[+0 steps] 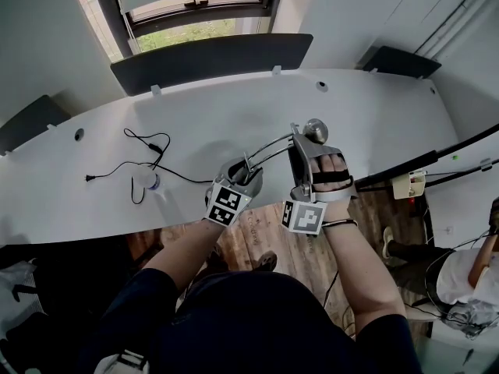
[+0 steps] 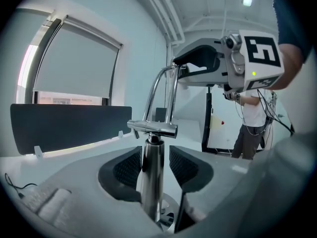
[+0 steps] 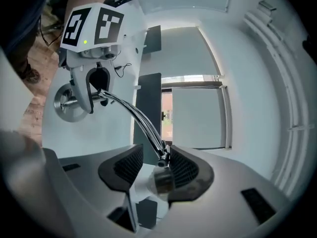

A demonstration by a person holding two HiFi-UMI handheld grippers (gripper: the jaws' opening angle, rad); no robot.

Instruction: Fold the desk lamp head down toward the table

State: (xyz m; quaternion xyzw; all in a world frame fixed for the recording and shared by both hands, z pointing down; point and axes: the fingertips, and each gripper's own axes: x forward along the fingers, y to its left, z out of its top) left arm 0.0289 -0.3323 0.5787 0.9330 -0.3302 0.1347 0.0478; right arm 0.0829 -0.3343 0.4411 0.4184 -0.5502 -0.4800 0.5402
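A chrome desk lamp stands near the white table's (image 1: 234,115) front edge. Its twin-rod arm (image 1: 269,148) runs right to a rounded head (image 1: 316,129). My left gripper (image 1: 236,176) is at the lamp's base. In the left gripper view its jaws (image 2: 152,165) stand open around the upright chrome post (image 2: 151,182), with a gap on the right side. My right gripper (image 1: 306,153) is at the arm's far end. Its jaws (image 3: 157,165) are open, and the arm's end joint and chrome cylinder (image 3: 163,178) lie between them, close to the right pad.
A black cable (image 1: 140,166) with a small white plug (image 1: 148,181) lies on the table to the left of the lamp. A dark divider panel (image 1: 210,57) stands along the table's far edge below a window. A person (image 1: 460,279) sits at the right.
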